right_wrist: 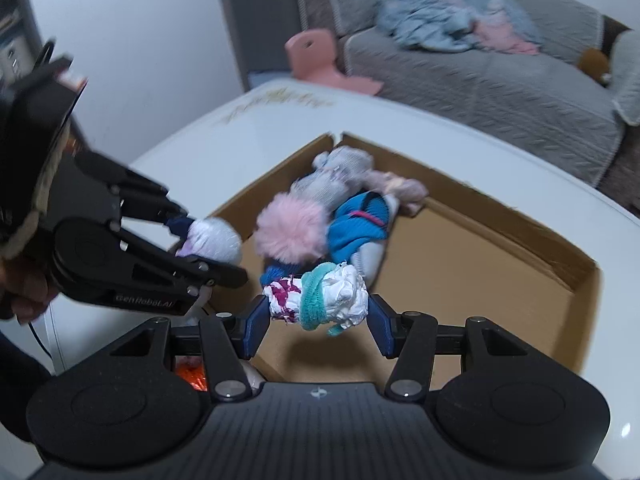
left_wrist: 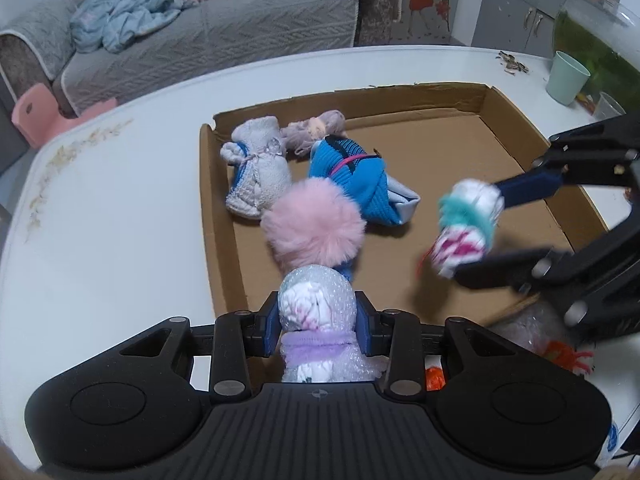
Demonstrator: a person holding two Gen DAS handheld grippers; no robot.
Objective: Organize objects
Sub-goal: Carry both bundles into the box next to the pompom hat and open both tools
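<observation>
A shallow cardboard tray [left_wrist: 452, 96] [right_wrist: 516, 220] lies on the white table. In it lie a grey sock bundle [left_wrist: 258, 176], a blue knit bundle [left_wrist: 356, 178] [right_wrist: 356, 228], a pale mauve bundle [left_wrist: 316, 128] and a pink fluffy ball [left_wrist: 314, 226] [right_wrist: 290, 230]. My left gripper [left_wrist: 318, 322] [right_wrist: 208, 248] is shut on a white bundle with a purple band [left_wrist: 316, 308] at the tray's near edge. My right gripper [right_wrist: 318, 312] [left_wrist: 476, 228] is shut on a white bundle with a teal band [right_wrist: 324, 300] [left_wrist: 466, 226], held above the tray's floor.
A green cup [left_wrist: 568, 78] and a glass fish bowl [left_wrist: 596, 28] stand at the table's far right. An orange item [left_wrist: 568, 356] and a bubble-wrapped item [left_wrist: 528, 328] lie near the tray's near right corner. A grey sofa [left_wrist: 200, 36] stands beyond the table.
</observation>
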